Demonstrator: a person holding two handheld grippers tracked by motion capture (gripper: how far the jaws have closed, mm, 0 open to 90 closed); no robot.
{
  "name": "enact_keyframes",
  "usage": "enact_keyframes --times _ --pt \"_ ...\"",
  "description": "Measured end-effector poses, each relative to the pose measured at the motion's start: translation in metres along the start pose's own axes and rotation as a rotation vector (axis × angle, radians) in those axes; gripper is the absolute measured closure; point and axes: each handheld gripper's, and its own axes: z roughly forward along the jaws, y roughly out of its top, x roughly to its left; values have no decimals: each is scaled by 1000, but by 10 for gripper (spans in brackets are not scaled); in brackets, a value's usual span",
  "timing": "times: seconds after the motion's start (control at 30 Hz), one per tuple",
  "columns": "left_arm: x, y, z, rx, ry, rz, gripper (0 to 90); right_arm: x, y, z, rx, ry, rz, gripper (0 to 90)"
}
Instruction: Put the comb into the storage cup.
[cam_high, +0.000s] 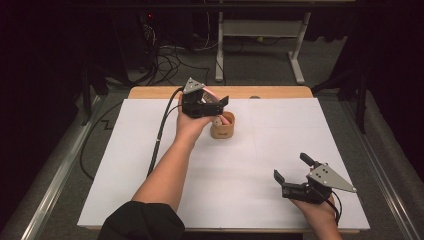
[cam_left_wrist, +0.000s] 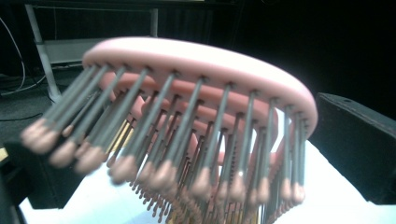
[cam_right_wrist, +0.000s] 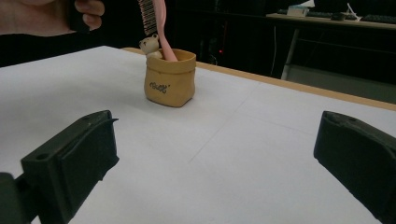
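Observation:
A pink hairbrush (cam_left_wrist: 201, 60) with grey, pink-tipped bristles stands with its handle (cam_right_wrist: 161, 28) inside a small tan pouch-shaped cup (cam_high: 222, 127) (cam_right_wrist: 169, 79) at the far middle of the white sheet. My left gripper (cam_high: 215, 102) is right above the cup, shut on the brush head, whose bristles face its camera. A small bear figure (cam_right_wrist: 150, 45) peeks over the cup's rim. My right gripper (cam_high: 291, 166) (cam_right_wrist: 217, 126) rests near the front right of the sheet, open, with nothing between its jaws, pointing toward the cup.
A white sheet (cam_high: 250, 175) covers the wooden table (cam_high: 280, 92). A black cable (cam_high: 159, 135) trails from the left gripper off the left side. Behind the table stand a white desk frame (cam_high: 260, 30) and tangled floor cables (cam_high: 170, 60).

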Motion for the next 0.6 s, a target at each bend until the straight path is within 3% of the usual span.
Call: enact_keyframes --times 0.27,0.6 --pt "11 -2 -8 -13 10 -27 1 1 0 0 2 0 5 2" --pt "23 -9 -12 8 30 -29 1 -1 0 -1 -2 -6 10 2"
